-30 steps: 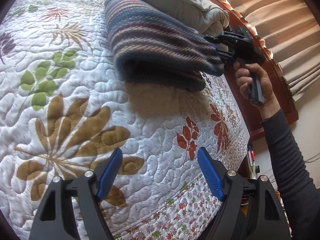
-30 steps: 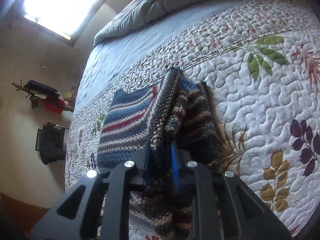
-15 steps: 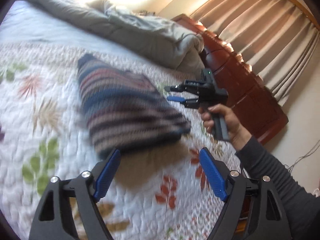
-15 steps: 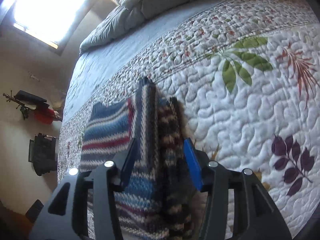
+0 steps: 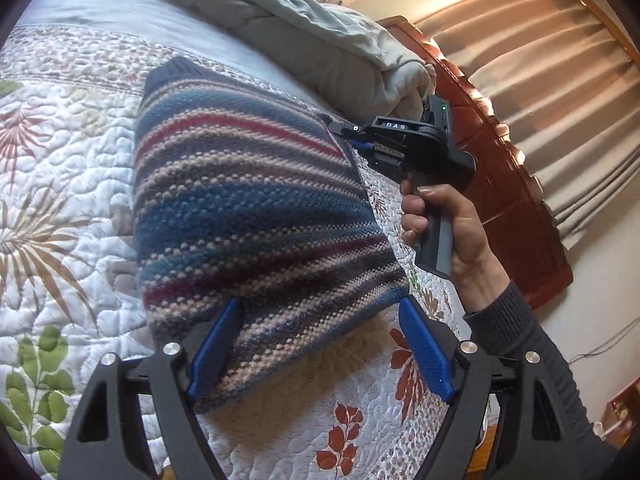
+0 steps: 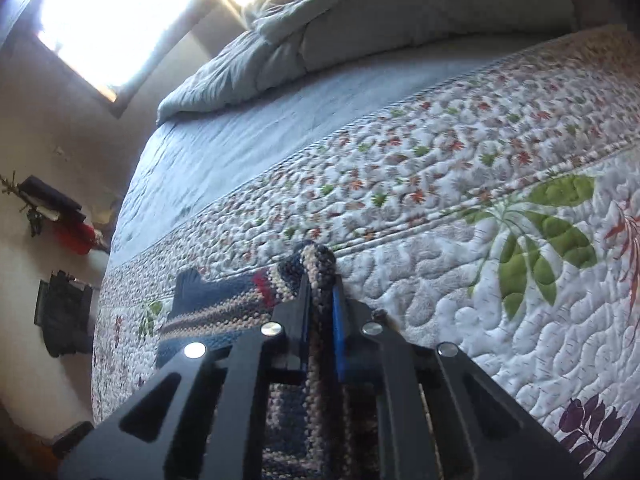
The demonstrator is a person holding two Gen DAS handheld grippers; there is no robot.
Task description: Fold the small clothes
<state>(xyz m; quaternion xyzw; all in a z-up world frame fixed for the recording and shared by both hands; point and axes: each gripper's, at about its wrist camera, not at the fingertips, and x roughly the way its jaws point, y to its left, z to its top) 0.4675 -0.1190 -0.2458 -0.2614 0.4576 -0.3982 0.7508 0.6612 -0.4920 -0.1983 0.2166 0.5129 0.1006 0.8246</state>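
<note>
A striped knitted sweater (image 5: 248, 208) in blue, red and beige lies folded on the floral quilt (image 5: 60, 200). My left gripper (image 5: 320, 344) is open, its blue fingers on either side of the sweater's near corner. My right gripper (image 6: 320, 304) is shut on the sweater's edge (image 6: 316, 264); it also shows in the left wrist view (image 5: 352, 136) at the sweater's far right corner, held by a hand. The rest of the sweater (image 6: 216, 312) spreads to the left in the right wrist view.
A rumpled grey duvet (image 5: 320, 36) is piled at the head of the bed. A wooden headboard (image 5: 500, 184) and beige curtains (image 5: 560, 72) stand to the right. A bright window (image 6: 120, 12) and dark items on a wall (image 6: 60, 308) are beyond the bed.
My right gripper was shut on the sweater, opened half a second ago, and is shut on its edge again. My left gripper has moved in to straddle the sweater's near corner.
</note>
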